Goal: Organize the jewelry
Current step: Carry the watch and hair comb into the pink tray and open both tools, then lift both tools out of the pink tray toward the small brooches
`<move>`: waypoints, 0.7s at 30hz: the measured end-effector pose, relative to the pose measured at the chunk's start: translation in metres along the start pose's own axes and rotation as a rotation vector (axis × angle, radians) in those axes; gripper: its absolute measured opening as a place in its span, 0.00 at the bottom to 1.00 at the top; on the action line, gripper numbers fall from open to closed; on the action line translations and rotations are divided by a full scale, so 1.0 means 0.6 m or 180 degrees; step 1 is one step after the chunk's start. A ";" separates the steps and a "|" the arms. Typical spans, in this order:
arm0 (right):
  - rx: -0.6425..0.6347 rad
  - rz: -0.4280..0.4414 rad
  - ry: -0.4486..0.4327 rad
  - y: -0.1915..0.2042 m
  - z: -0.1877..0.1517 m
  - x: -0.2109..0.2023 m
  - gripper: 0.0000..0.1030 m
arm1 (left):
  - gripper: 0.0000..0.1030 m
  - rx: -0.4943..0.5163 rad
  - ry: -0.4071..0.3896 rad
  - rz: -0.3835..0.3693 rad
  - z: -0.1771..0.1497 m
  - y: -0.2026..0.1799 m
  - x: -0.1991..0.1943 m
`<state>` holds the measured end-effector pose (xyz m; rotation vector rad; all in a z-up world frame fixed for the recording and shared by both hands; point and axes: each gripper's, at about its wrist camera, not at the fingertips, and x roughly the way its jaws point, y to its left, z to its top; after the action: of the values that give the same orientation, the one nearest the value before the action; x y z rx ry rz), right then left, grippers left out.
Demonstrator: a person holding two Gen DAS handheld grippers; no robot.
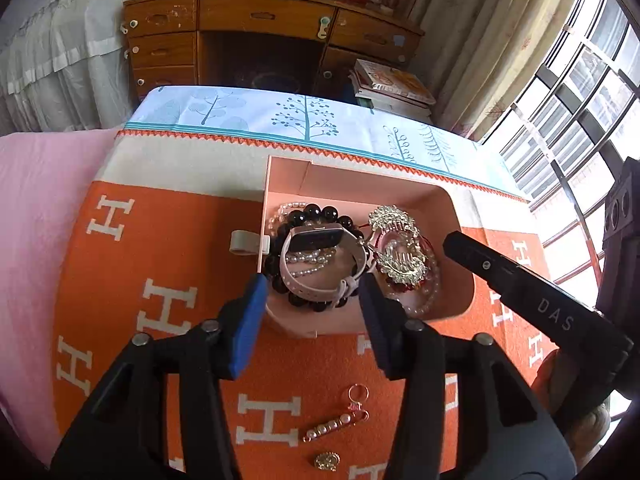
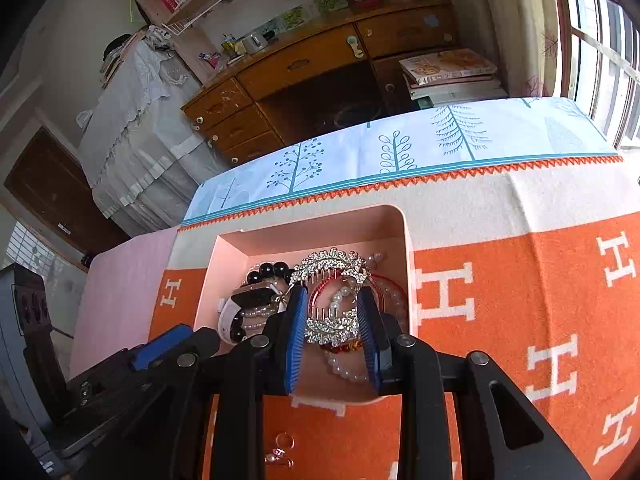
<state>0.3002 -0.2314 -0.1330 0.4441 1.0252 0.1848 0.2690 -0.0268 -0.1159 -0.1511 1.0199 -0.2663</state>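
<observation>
A pink tray [image 1: 460, 216] sits on the orange blanket. It holds a pink-strapped watch [image 1: 316, 240], a black bead bracelet [image 1: 320, 213], pearl strands and a rhinestone hair comb [image 1: 394, 220]. My left gripper [image 1: 312, 300] is open just above the tray's near rim, over the watch, holding nothing. My right gripper [image 2: 330, 308] is open over the tray [image 2: 404, 240], its blue pads on either side of the comb [image 2: 332, 268] and red bangle. A pearl pin [image 1: 336, 424], a ring charm [image 1: 356, 394] and a gold brooch [image 1: 327, 461] lie on the blanket in front.
The blanket [image 1: 160, 240] covers a table with a tree-print cloth [image 1: 280, 116] at the far edge. A wooden desk [image 1: 264, 36] and stacked books [image 1: 392, 84] stand beyond. Windows are on the right.
</observation>
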 end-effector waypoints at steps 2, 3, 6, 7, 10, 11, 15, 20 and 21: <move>-0.0022 0.0016 -0.0057 0.003 -0.012 -0.020 0.26 | 0.49 -0.0003 -0.0020 -0.0063 -0.011 0.003 -0.020; -0.0032 0.0018 -0.0083 0.003 -0.020 -0.029 0.27 | 0.49 0.0004 -0.0008 -0.0094 -0.018 0.004 -0.028; -0.0029 0.0022 -0.0074 0.006 -0.051 -0.053 0.31 | 0.49 -0.0035 0.0044 -0.0126 -0.039 0.013 -0.052; -0.0039 0.0036 -0.0074 0.005 -0.062 -0.062 0.31 | 0.49 -0.0047 0.0049 -0.0126 -0.048 0.017 -0.059; -0.0079 0.0063 -0.0086 0.014 -0.097 -0.087 0.33 | 0.49 -0.0065 0.0043 -0.0079 -0.076 0.028 -0.085; -0.0086 0.0085 -0.0084 0.016 -0.109 -0.098 0.34 | 0.49 -0.0064 0.0022 -0.0062 -0.086 0.032 -0.094; -0.0181 0.0122 -0.0100 0.035 -0.161 -0.137 0.34 | 0.49 -0.0026 -0.0151 0.0045 -0.122 0.042 -0.140; -0.0337 0.0131 -0.0161 0.062 -0.210 -0.189 0.34 | 0.49 0.0000 -0.0325 0.0221 -0.162 0.047 -0.194; -0.0364 0.0123 -0.0178 0.066 -0.218 -0.198 0.34 | 0.49 -0.0005 -0.0347 0.0222 -0.169 0.049 -0.203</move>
<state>0.1297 -0.2022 -0.0800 0.3633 0.9465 0.2629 0.1260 0.0364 -0.0759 -0.1297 0.9155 -0.1918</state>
